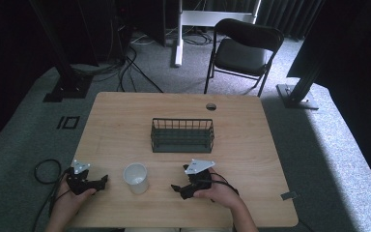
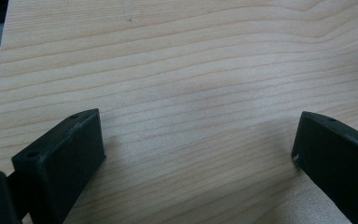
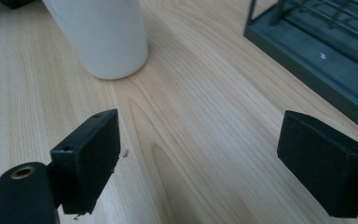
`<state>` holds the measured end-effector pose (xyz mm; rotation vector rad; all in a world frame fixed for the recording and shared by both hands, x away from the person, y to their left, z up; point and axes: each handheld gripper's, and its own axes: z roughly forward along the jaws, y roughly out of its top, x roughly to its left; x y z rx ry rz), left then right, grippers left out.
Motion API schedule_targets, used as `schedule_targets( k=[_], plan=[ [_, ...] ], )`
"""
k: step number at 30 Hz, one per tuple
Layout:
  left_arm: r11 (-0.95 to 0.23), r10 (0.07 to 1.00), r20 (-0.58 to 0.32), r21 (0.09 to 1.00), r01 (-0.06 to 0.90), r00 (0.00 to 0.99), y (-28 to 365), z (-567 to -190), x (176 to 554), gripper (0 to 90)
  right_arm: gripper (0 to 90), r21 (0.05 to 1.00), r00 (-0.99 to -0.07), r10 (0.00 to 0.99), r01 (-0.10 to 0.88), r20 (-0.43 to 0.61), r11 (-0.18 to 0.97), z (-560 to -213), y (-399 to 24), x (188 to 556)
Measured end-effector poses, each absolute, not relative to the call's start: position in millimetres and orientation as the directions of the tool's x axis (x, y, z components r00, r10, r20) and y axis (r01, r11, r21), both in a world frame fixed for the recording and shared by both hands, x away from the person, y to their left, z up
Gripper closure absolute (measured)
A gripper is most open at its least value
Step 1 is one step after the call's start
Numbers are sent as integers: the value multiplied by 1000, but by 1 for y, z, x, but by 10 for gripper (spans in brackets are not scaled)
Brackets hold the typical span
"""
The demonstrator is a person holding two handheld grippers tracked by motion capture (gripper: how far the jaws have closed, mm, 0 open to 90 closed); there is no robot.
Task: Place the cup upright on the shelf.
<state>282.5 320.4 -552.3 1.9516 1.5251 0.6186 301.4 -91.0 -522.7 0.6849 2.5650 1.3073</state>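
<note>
A white cup (image 1: pixel 136 178) stands upright on the table (image 1: pixel 241 145) — a dark wire basket (image 1: pixel 182 135) behind it; both grippers' jaws spread, holding nothing.

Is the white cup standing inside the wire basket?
No, the white cup stands on the bare table, nearer the person than the wire basket.

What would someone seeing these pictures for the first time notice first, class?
The eye lands first on the white plastic cup, standing upright near the front edge of the light wooden table, between the two grippers. Behind it, mid-table, sits the dark wire rack basket. The left gripper and the right gripper rest on either side of the cup, both with jaws open and holding nothing.
</note>
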Motion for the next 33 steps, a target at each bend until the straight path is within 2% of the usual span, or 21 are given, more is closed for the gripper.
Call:
schedule_targets(
  k=[11,33],
  plan=[
    [-178,971,7,690,702,239,320,-552,282,26,130,815,-927,374,236,26,529,-521,-57,295],
    [-178,971,7,690,702,239,320,-552,283,26,130,841,-949,314,180,13,511,-521,-4,293]
  ],
)
